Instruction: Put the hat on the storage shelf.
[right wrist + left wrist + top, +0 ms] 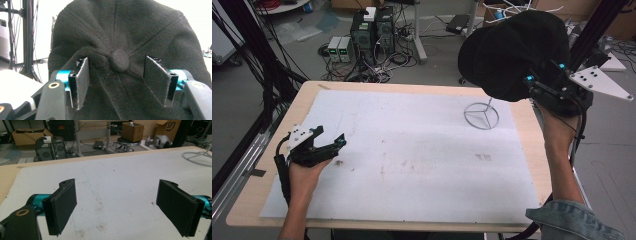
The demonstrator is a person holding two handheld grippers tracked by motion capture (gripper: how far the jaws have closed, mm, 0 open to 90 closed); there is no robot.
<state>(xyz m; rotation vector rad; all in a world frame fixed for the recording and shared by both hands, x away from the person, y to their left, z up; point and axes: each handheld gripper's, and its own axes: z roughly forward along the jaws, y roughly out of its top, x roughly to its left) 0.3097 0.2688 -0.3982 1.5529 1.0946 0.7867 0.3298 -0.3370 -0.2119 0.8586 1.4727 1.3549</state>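
A black cap sits raised in the upper right of the high view, perched over a thin metal stand whose ring base rests on the white sheet covering the wooden table. The right gripper hangs at the cap's right side, held up by a hand rising from the lower right of the frame. In the right gripper view the cap takes up most of the frame, its crown button centred between the two black pads, which stand apart on either side of it; some bunched fabric lies between them, but the pads do not press it (the jaws are spread, not clamped).

The left gripper lies at the lower left of the high view, low over the sheet, well apart from the cap. In the left gripper view its pads stand wide apart with only the stained white sheet between them, and part of the ring base shows at the upper right edge.
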